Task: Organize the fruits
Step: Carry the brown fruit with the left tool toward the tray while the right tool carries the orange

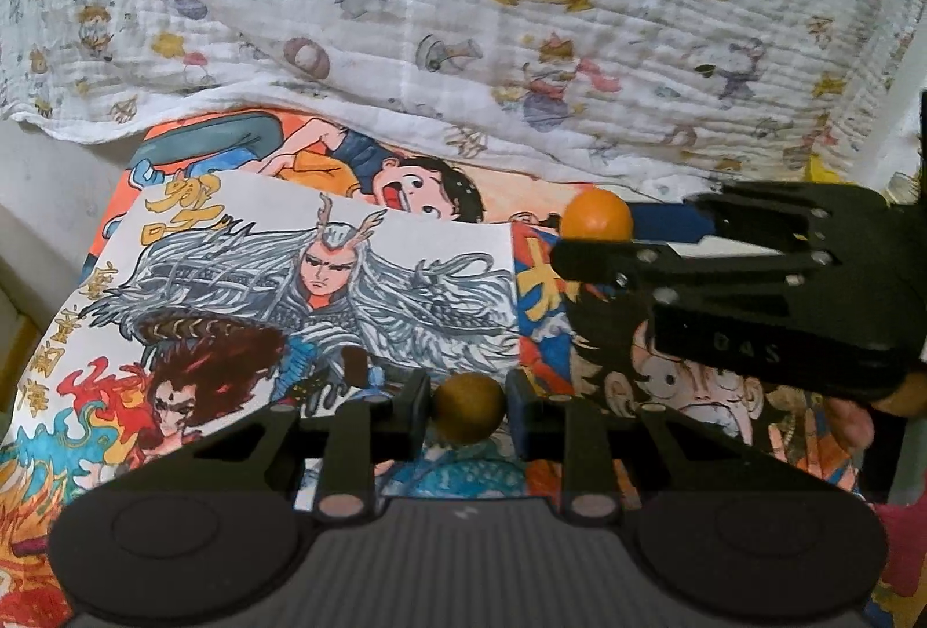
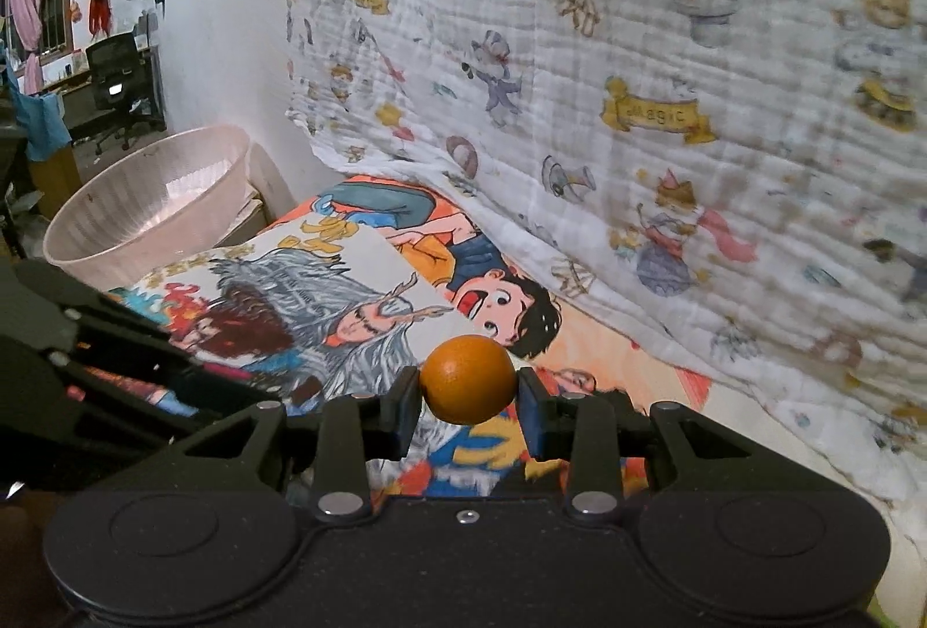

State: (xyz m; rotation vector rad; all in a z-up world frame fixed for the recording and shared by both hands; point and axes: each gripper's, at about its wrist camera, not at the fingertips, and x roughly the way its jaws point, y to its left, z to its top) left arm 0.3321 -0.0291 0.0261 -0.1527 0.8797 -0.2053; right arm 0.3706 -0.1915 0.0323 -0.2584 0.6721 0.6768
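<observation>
My left gripper [image 1: 468, 411] is shut on a small brown round fruit [image 1: 468, 409] and holds it above the drawings on the table. My right gripper [image 2: 468, 387] is shut on a small orange fruit [image 2: 467, 378]. In the left wrist view the right gripper [image 1: 597, 228] reaches in from the right with the orange fruit [image 1: 597, 216] at its tips. The left gripper's body shows at the left edge of the right wrist view [image 2: 87, 367]. A pale pink ribbed basket [image 2: 150, 205] stands at the far left end of the table.
Coloured cartoon drawings [image 1: 313, 274] cover the table. A white cloth with cartoon prints [image 1: 463, 2] hangs behind and lies over the table's far edge. A room with an office chair [image 2: 116, 72] and pink curtain lies beyond the basket.
</observation>
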